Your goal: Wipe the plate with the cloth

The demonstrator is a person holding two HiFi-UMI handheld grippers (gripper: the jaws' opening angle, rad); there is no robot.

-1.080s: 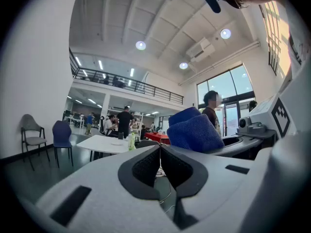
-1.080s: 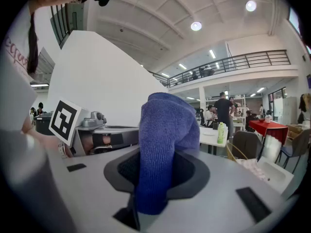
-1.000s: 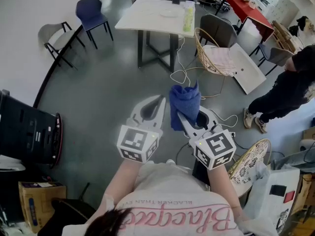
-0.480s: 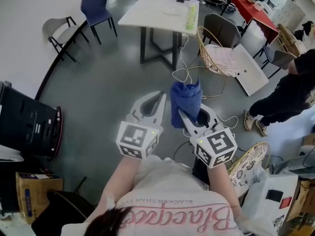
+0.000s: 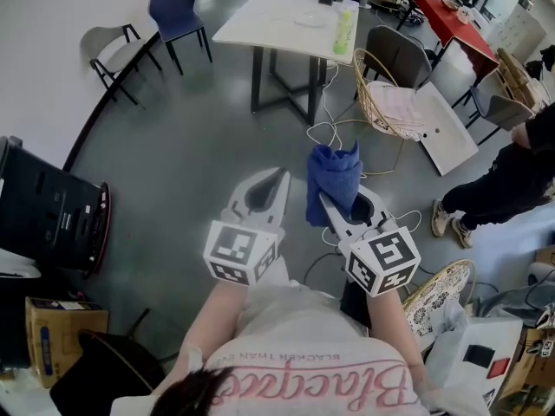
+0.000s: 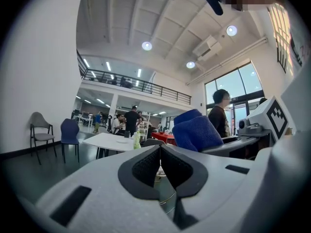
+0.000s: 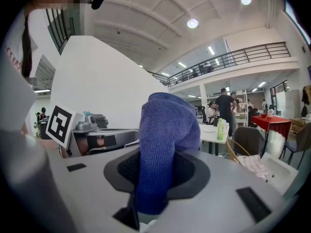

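Observation:
My right gripper [image 5: 323,199] is shut on a blue cloth [image 5: 331,183], which stands bunched up out of its jaws; in the right gripper view the cloth [image 7: 163,144] fills the gap between the pads. Beside it on the left, my left gripper [image 5: 282,176] is shut with nothing in it, its pads meeting in the left gripper view [image 6: 160,149]. Both are held in the air over the grey floor. A white plate [image 5: 305,20] lies on a white table [image 5: 260,26] some way ahead, next to a green bottle [image 5: 344,31].
Between me and the table are cables [image 5: 347,133] on the floor, a wicker basket [image 5: 377,89] and a white board [image 5: 442,124]. A blue chair [image 5: 178,7] and a grey chair [image 5: 117,55] stand at the left. A person [image 5: 512,172] stands at the right.
The right gripper with the cloth has edged slightly forward and to the right. The left gripper has hardly moved.

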